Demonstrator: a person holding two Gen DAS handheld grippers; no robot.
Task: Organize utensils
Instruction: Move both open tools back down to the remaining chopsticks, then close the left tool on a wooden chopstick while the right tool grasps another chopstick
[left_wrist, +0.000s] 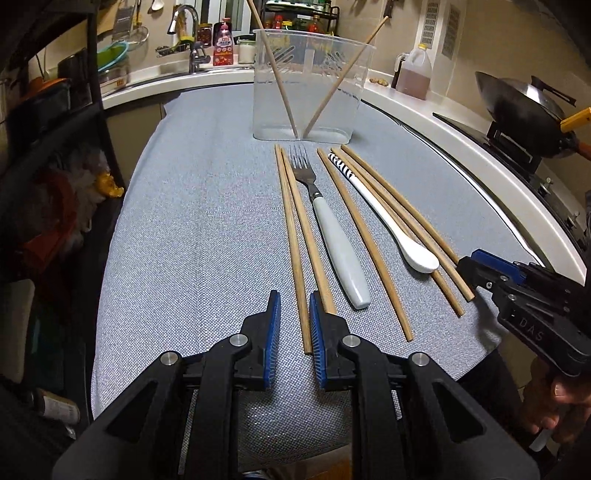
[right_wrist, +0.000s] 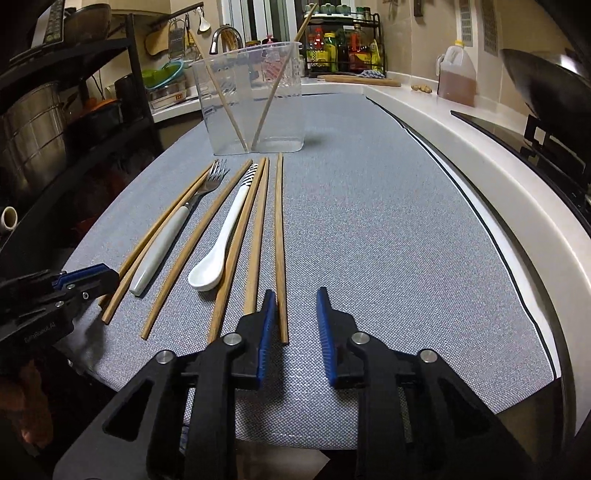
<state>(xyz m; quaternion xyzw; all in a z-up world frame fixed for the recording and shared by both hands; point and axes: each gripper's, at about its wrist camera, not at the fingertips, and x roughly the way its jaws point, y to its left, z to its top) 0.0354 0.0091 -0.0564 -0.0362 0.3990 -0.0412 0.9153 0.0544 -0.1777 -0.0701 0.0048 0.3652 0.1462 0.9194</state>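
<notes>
A clear plastic container (left_wrist: 306, 85) stands at the far end of the grey-blue mat (left_wrist: 203, 221) with two chopsticks leaning in it. In front of it lie several wooden chopsticks (left_wrist: 295, 236), a fork with a white handle (left_wrist: 332, 229) and a white spoon (left_wrist: 391, 218) with a striped handle end. My left gripper (left_wrist: 294, 306) is open, its tips either side of the near end of the leftmost chopstick. My right gripper (right_wrist: 296, 302) is open beside the near end of the rightmost chopstick (right_wrist: 279, 236). It also shows in the left wrist view (left_wrist: 476, 269). The container (right_wrist: 255, 99), fork (right_wrist: 173, 229) and spoon (right_wrist: 221, 243) show in the right wrist view.
A white counter edge (left_wrist: 480, 166) curves along the right, with a stove and wok (left_wrist: 524, 103) and an oil jug (left_wrist: 415, 74). A sink and tap (left_wrist: 188, 40) are behind. Black shelving (right_wrist: 55, 122) with pots stands at the left.
</notes>
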